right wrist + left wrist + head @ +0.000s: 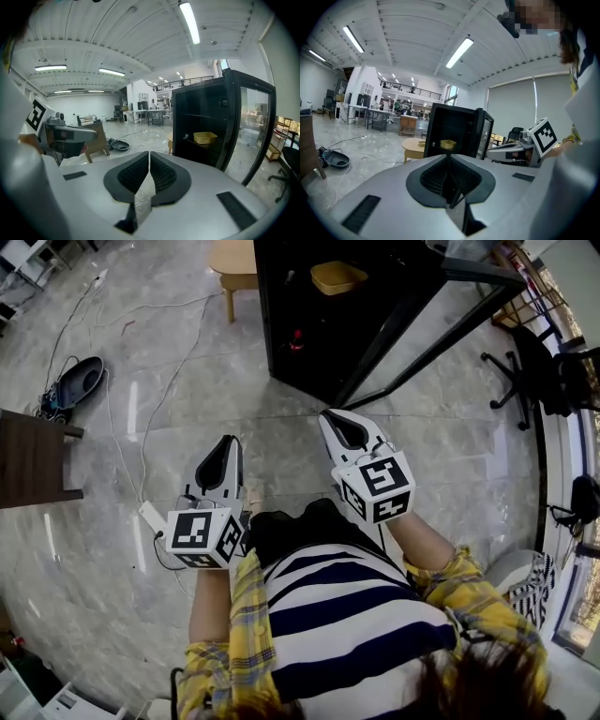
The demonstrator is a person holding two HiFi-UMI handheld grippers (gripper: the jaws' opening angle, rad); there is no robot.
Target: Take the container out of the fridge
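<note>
A yellow container (337,277) sits on a shelf inside the black fridge (309,343), whose glass door (441,320) stands open to the right. Both grippers are held in front of the person's body, well short of the fridge. The left gripper (225,451) is shut and holds nothing. The right gripper (340,425) is also shut and empty, a little nearer the fridge. In the left gripper view the container (448,144) shows far beyond the shut left gripper (450,174). In the right gripper view the container (205,137) lies beyond the shut right gripper (149,171), beside the door (251,126).
A round wooden table (232,263) stands left of the fridge. A dark wooden desk (33,460) juts in from the left edge. Cables (141,427) and a dark device (73,385) lie on the marble floor. An office chair (530,371) stands at the right.
</note>
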